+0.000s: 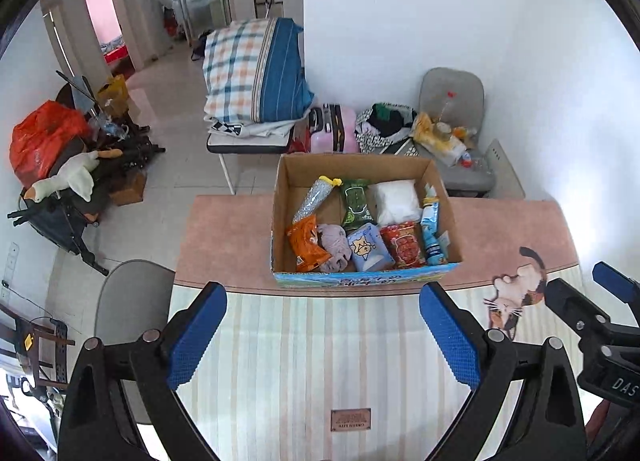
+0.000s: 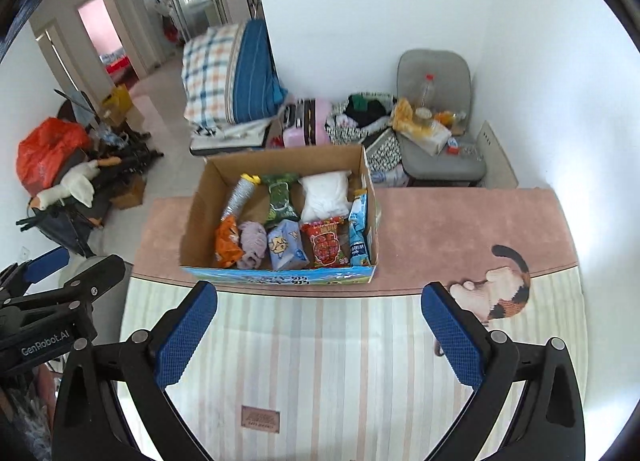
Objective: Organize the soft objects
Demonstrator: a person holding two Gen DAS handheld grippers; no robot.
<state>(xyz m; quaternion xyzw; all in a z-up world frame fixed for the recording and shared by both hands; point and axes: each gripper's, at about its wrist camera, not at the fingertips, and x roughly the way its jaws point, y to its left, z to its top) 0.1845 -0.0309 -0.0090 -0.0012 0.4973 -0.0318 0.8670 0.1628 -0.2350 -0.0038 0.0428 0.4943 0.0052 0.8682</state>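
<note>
A cardboard box (image 1: 447,221) stands on the table's pink far strip; it also shows in the right wrist view (image 2: 198,213). It holds soft packs: an orange bag (image 1: 306,245), a lilac cloth (image 1: 335,245), a blue tissue pack (image 1: 369,248), a red pack (image 1: 404,245), a white bag (image 1: 396,201), a green pack (image 1: 355,203) and a silver tube (image 1: 314,199). My left gripper (image 1: 322,303) is open and empty, short of the box's front wall. My right gripper (image 2: 320,301) is open and empty, also in front of the box.
A striped mat with a cat picture (image 2: 500,293) covers the near table. Behind the table stand a grey chair (image 2: 436,133) with bottles, a pink suitcase (image 1: 334,129) and folded bedding (image 1: 256,73). A goose plush (image 1: 68,181) and red bag lie at the left.
</note>
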